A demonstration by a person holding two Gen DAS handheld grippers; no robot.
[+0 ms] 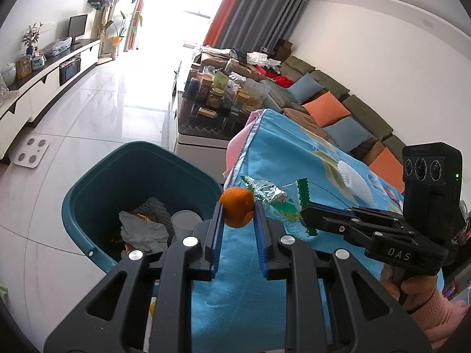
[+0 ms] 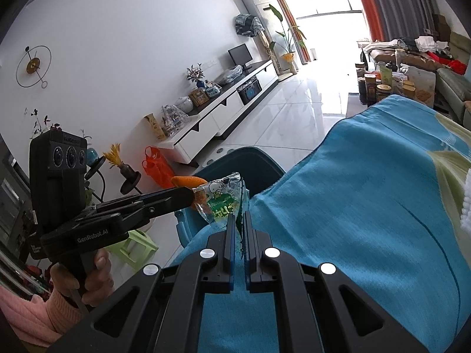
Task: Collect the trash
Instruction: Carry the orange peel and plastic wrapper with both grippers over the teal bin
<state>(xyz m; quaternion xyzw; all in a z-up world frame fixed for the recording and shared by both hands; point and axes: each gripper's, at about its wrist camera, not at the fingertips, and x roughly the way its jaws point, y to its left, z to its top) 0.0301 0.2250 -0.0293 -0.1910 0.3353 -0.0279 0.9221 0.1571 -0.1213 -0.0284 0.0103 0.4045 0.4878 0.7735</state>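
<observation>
Orange peel (image 1: 237, 211) sits pinched in the left hand-held gripper (image 1: 238, 214) beside a teal bin (image 1: 88, 194), while the right hand-held gripper (image 2: 239, 223) clamps a snack wrapper (image 2: 223, 197) above the blue-clothed table (image 2: 368, 206).

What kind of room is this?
Most likely a home living room. A long sofa with cushions runs along one wall, a TV cabinet with a screen faces it, and a coffee table crowded with jars stands between them.
</observation>
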